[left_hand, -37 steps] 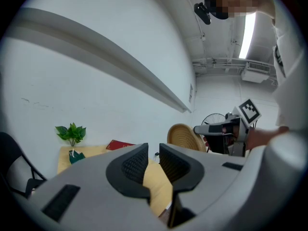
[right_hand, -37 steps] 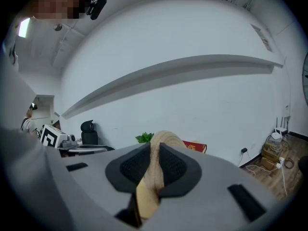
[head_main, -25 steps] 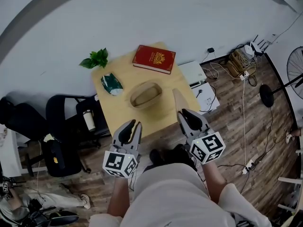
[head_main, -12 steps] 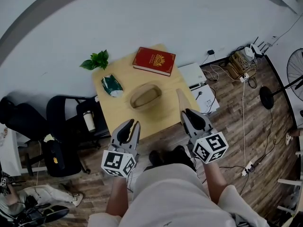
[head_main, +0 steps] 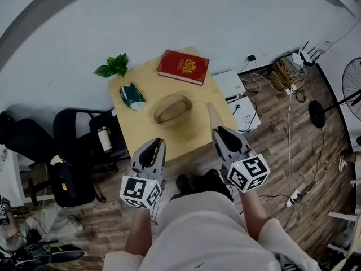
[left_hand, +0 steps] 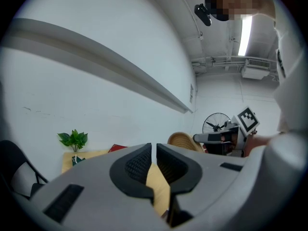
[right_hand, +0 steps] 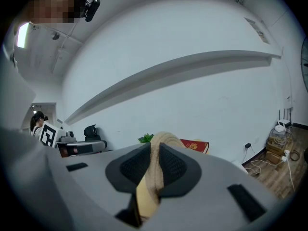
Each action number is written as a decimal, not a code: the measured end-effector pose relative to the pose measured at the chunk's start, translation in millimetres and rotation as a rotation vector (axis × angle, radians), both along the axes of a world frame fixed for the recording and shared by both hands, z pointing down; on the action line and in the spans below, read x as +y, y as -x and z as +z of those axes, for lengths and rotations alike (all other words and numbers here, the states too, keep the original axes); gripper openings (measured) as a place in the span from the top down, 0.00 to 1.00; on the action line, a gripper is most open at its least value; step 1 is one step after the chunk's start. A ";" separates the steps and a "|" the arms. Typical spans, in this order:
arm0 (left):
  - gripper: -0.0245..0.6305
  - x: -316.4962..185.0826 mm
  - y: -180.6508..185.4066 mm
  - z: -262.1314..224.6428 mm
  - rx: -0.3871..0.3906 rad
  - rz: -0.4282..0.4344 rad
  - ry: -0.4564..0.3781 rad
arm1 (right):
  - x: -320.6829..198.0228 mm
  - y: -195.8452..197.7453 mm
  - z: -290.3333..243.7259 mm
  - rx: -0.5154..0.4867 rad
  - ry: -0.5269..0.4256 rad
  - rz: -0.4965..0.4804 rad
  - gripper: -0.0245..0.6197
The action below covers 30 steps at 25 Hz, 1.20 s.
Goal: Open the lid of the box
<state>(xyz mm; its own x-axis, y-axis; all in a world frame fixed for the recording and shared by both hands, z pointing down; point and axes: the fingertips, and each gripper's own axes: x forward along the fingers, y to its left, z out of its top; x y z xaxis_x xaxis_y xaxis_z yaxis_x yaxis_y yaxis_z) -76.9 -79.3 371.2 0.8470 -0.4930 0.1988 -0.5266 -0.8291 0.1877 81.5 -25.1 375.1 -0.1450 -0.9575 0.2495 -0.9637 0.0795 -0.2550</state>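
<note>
right gripper (head_main: 216, 131) clamping the woven lid (head_main: 211, 115) | left gripper (head_main: 161, 143) closed, empty | box (head_main: 169, 99) open on table (head_main: 180, 134)

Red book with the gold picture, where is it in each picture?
Head view: the red hardcover book with a gold emblem lies upper middle, at the pale wooden table's far edge.
Left gripper view: a red sliver of the book, low, left of centre.
Right gripper view: low, right of centre.
Shared landmark: the small green leafy plant, left of the book everywhere.
</note>
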 end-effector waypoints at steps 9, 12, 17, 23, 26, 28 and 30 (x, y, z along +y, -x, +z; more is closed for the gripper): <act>0.94 2.8 4.8 2.5 -0.005 0.000 -0.001 | -0.5 6.8 0.1 0.002 -0.002 -0.008 0.88; 0.95 2.5 5.0 3.5 -0.005 -0.003 0.001 | -1.5 8.1 0.9 0.004 0.000 -0.012 0.88; 0.95 4.2 6.3 5.8 -0.001 -0.007 0.007 | -0.8 9.9 1.4 0.007 -0.001 -0.019 0.88; 0.95 3.9 4.2 5.0 0.002 -0.004 0.009 | -1.0 8.6 0.5 0.005 0.000 -0.019 0.88; 0.95 4.1 4.6 5.8 0.002 -0.003 0.012 | -0.7 9.7 1.2 0.005 0.003 -0.022 0.88; 0.95 4.1 4.9 7.1 0.002 -0.003 0.015 | -0.7 10.4 1.8 0.007 0.005 -0.024 0.88; 0.95 3.0 4.9 7.9 0.001 -0.003 0.015 | -1.8 10.8 1.9 0.008 0.005 -0.026 0.88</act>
